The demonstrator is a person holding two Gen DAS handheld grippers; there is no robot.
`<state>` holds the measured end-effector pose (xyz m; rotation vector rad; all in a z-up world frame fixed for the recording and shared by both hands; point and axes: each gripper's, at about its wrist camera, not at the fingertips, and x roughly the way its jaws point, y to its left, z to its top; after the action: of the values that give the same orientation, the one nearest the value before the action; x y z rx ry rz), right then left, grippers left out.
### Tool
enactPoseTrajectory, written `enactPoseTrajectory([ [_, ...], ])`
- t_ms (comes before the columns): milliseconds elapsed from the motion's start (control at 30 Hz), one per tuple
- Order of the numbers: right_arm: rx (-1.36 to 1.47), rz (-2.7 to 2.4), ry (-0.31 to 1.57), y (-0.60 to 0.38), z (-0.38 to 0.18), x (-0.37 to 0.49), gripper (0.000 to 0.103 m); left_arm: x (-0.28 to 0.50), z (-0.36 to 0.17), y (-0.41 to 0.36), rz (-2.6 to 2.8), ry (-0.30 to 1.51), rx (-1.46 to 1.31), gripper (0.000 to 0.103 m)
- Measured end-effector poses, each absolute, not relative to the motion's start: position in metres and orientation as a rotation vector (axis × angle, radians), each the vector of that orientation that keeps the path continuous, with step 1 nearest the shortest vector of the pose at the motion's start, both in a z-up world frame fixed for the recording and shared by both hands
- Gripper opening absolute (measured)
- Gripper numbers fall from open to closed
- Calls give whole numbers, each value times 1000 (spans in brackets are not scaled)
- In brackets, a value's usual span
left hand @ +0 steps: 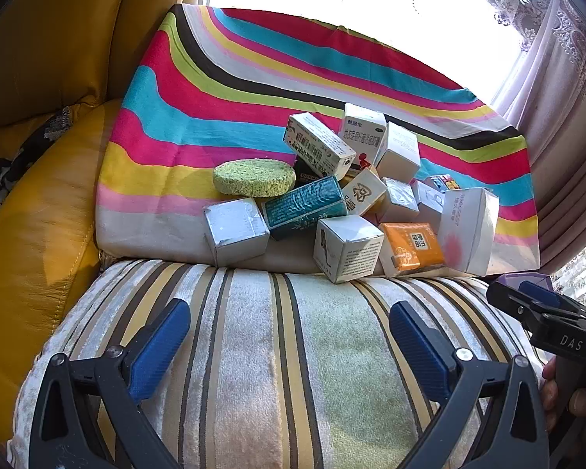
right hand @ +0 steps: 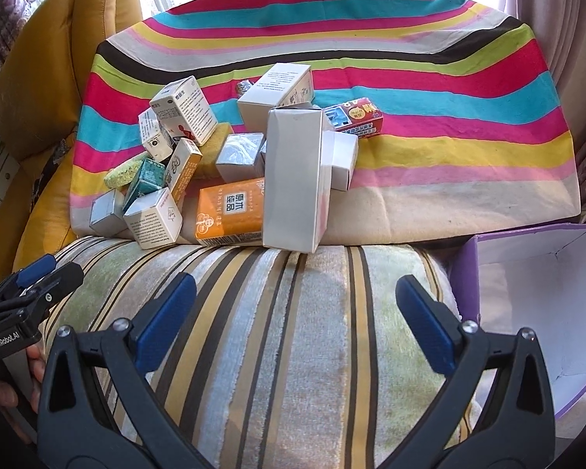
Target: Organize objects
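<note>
- Loosely heaped, a pile of small cartons (right hand: 230, 156) sits on a rainbow-striped cloth (right hand: 429, 90), toward its left and near edge; they lean on one another, which suggests they were tipped out and not yet sorted.
- At the front of the heap a tall white box (right hand: 295, 179) stands upright beside an orange box (right hand: 226, 211) lying flat; a round green sponge (left hand: 254, 179) lies at the heap's left side, and a red box (right hand: 353, 117) lies a little apart behind.
- An open purple box (right hand: 535, 293) with a white inside lies on its side to the right, mouth toward the camera, probably the bin for the sorted things.
- Both tools hover over a striped velvet cushion (left hand: 293, 351), short of the heap: the left claw (left hand: 289, 346) is spread wide and empty, and the right claw (right hand: 297, 328) likewise spread with nothing between its blue pads.
- Several cartons are buried under others, so their count and labels are unclear; a small shiny object behind the heap is too small to identify.
- Part of the purple box is cut off by the picture edge, and bright window glare washes out everything behind the cloth.
</note>
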<state>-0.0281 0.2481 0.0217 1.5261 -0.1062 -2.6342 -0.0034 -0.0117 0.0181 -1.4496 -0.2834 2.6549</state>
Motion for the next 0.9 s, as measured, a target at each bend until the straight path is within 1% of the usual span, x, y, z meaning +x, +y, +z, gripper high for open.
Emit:
enactPoseTrajectory([
  [33, 1528, -2638, -104, 249, 22, -30, 99, -6, 18, -12, 2652, -287, -1455, 103],
  [133, 1524, -2643, -106, 250, 22, -36, 98, -13, 17, -15, 2659, -295, -1473, 102],
  [300, 1524, -2657, -110, 251, 23, -42, 98, -25, 15, -22, 2654, -334, -1500, 97],
  [533, 1539, -2676, -66, 246, 20, -56, 94, -41, 11, -32, 2672, -355, -1553, 96],
  [733, 1559, -2684, -30, 242, 16, -67, 89, -61, 0, -43, 2656, -409, -1632, 92],
  [900, 1568, -2687, -6, 240, 12, -77, 89, -77, -10, -46, 2645, -438, -1702, 92],
])
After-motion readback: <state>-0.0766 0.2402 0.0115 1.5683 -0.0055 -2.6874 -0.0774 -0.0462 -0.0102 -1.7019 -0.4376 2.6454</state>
